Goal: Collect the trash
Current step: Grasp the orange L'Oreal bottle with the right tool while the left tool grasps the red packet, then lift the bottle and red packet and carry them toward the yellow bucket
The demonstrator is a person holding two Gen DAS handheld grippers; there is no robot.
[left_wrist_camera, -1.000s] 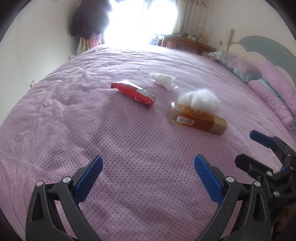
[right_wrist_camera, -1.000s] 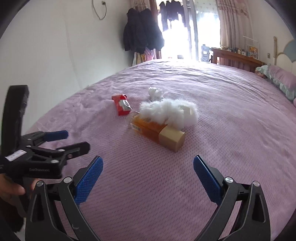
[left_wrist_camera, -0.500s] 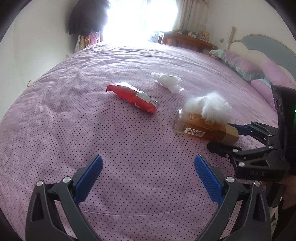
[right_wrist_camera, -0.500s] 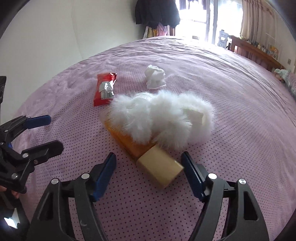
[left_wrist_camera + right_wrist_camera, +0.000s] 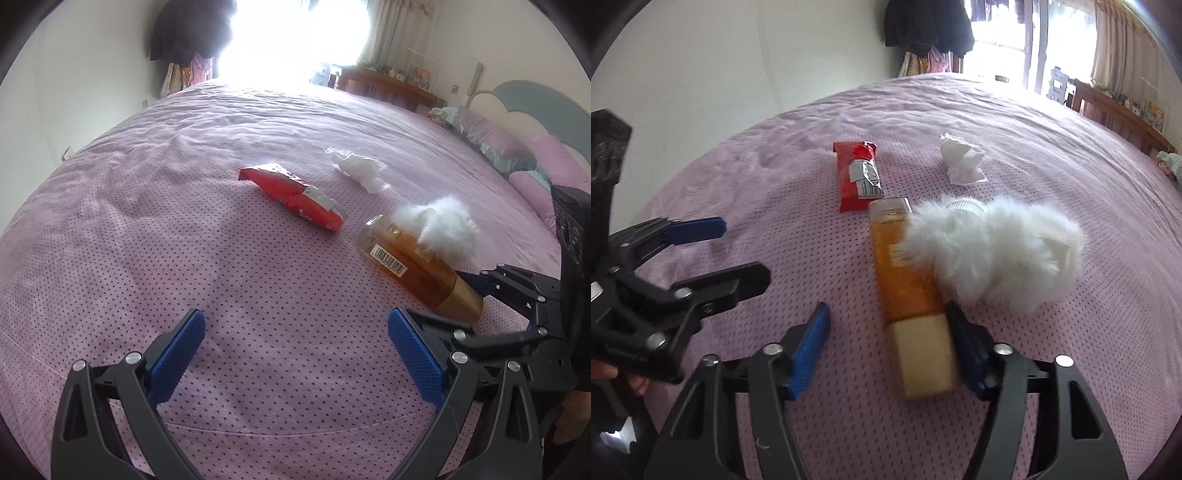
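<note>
On the pink dotted bed (image 5: 147,236) lie four bits of trash close together. An amber bottle (image 5: 905,269) with a pale gold cap (image 5: 925,354) lies on its side, cap toward the near edge. A white fluffy tuft (image 5: 993,251) rests against its right side. A red snack wrapper (image 5: 857,173) sits just beyond the bottle's far end, and a crumpled white tissue (image 5: 962,162) lies farther off to the right.

The right gripper (image 5: 886,350) has the bottle's cap between its jaws, which are closing. The right pad sits against the cap, while the left pad is still apart from it, so nothing is gripped yet. The left gripper (image 5: 295,354) hovers to the left with its jaws spread wide and nothing between them.

The bottle looks rigid and smooth, likely the heaviest item here, and perhaps slippery. The squared cap offers flat faces and seems the surest place to pinch, though the body may droop from that end. The tuft, tissue and wrapper look light and soft, so they should crush easily under the pads.

A barcode label (image 5: 389,260) shows on the bottle, and the wrapper carries a silver patch. No lettering is legible on either.
</note>
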